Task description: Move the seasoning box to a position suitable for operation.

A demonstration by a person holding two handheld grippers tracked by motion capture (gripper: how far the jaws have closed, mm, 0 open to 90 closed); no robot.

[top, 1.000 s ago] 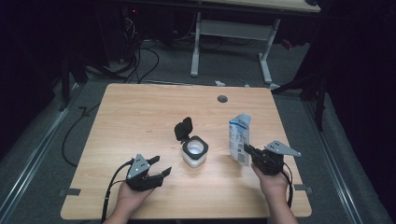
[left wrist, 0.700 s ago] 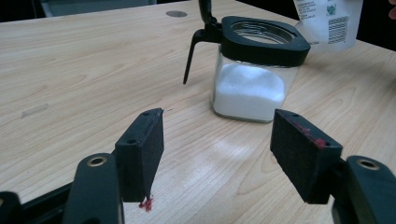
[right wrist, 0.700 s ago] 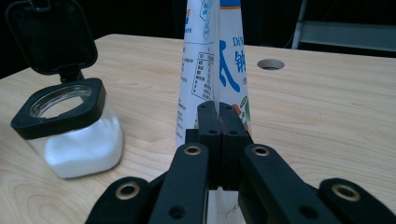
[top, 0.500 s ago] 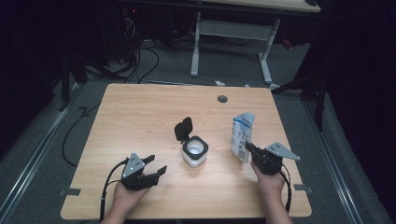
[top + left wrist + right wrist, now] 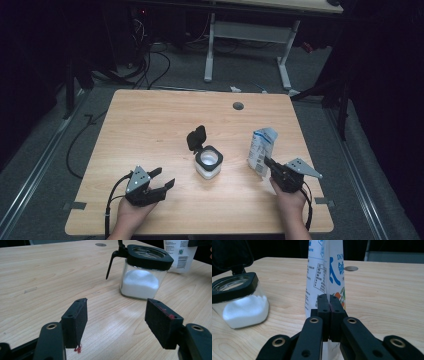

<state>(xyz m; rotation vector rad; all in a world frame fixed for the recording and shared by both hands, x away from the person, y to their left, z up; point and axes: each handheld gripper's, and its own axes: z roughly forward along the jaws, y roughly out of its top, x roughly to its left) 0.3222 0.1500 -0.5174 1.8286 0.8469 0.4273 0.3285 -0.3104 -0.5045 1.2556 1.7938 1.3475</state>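
A white and blue printed bag (image 5: pixel 261 150) stands upright on the wooden table (image 5: pixel 150 125), right of centre. My right gripper (image 5: pixel 267 162) is shut on the bag's near lower edge; in the right gripper view the pads (image 5: pixel 328 298) meet on the bag (image 5: pixel 325 270). Its jaws have just eased open a trace, with the bag still pinched. A glass jar (image 5: pixel 208 162) of white powder stands mid-table, its black lid (image 5: pixel 196 138) flipped up. My left gripper (image 5: pixel 164 177) rests open at the near left, pointing at the jar (image 5: pixel 141 282), nothing between its pads (image 5: pixel 116 315).
A round grommet hole (image 5: pixel 238 105) sits near the table's far edge. Beyond the table stand another desk's legs (image 5: pixel 210 50) and cables (image 5: pixel 145 65) on the dark floor. Bare wood lies to the left and behind the jar.
My right hand has sunk a little with the bag in its grip. The left gripper has barely shifted.
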